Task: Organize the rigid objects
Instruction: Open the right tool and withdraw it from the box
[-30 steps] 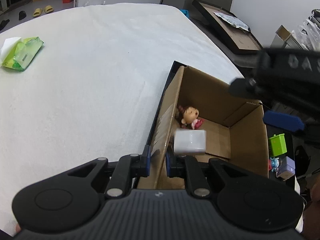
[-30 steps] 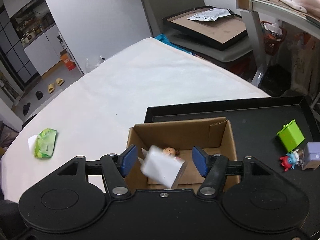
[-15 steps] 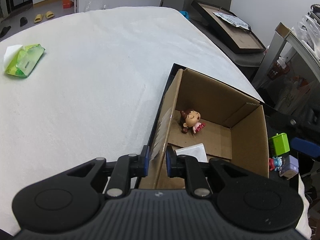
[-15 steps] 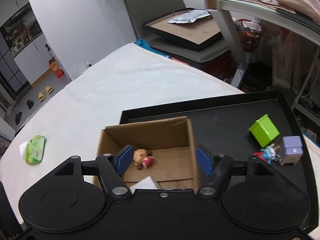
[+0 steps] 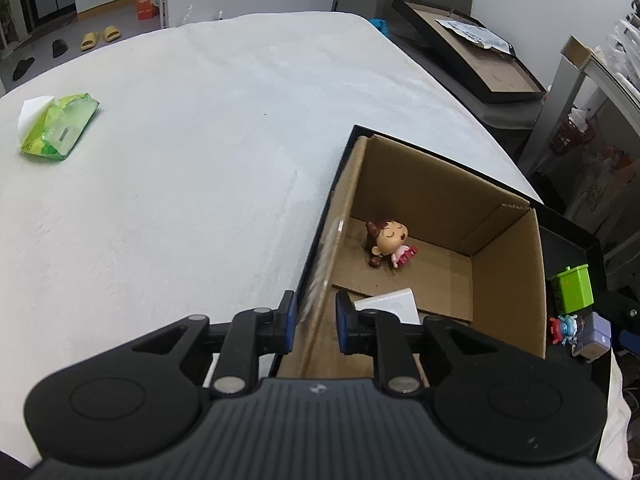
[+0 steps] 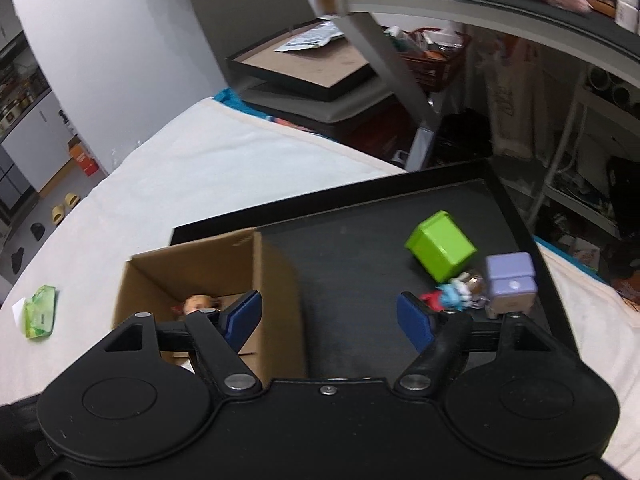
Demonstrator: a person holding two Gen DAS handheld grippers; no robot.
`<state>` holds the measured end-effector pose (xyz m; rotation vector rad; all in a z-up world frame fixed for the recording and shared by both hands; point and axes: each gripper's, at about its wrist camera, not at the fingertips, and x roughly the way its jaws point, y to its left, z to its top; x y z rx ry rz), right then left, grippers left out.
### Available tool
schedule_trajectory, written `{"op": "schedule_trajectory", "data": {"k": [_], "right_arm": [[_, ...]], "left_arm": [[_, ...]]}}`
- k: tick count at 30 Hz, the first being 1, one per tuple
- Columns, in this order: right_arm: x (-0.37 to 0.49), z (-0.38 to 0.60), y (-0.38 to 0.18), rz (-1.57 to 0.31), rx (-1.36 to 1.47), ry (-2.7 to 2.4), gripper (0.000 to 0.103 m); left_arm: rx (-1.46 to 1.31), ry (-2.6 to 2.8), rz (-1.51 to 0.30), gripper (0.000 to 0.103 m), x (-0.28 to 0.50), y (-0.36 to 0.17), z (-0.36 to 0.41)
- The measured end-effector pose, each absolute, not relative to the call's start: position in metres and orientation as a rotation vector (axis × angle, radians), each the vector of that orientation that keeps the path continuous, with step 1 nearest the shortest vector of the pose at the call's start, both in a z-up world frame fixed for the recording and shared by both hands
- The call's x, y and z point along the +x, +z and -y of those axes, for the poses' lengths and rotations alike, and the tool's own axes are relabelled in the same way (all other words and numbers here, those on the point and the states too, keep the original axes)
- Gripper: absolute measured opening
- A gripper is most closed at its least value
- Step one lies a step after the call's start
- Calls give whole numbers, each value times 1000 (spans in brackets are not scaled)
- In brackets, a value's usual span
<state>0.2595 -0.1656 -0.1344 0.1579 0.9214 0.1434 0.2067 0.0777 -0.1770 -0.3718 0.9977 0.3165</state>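
Note:
An open cardboard box (image 5: 504, 248) (image 6: 276, 280) stands on a black tray (image 6: 360, 248). Inside lie a small doll (image 5: 386, 242) (image 6: 196, 303) and a white block (image 5: 390, 304). My left gripper (image 5: 314, 320) is shut on the box's near left wall. My right gripper (image 6: 328, 316) is open and empty above the tray, right of the box. A green cube (image 6: 440, 246) (image 5: 572, 290), a purple block (image 6: 510, 284) (image 5: 596, 334) and a small red and blue figure (image 6: 450, 298) (image 5: 562, 326) lie on the tray just beyond its right finger.
The tray rests on a white cloth-covered table (image 5: 180, 160). A green wipes pack (image 5: 60, 126) (image 6: 40, 312) lies at the far left. Stacked black frames (image 6: 304, 72) and a metal shelf (image 6: 480, 8) stand beyond the table.
The white block dropped from the right gripper into the box. The right gripper then swung right, away from the box toward the green cube and purple block. The left gripper kept its hold.

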Motion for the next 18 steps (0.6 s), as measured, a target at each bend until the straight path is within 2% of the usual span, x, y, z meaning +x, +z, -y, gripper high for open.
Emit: {"op": "schedule_trajectory", "data": {"k": [11,18], "right_arm": [[264,214,-151,-924,197,113,74],[267,236,-170,-928,232,114,74]], "left_arm": [[-273,347,-1008,28,213,-180,-61],[-213,356,-1007,39,215,-178,-50]]}}
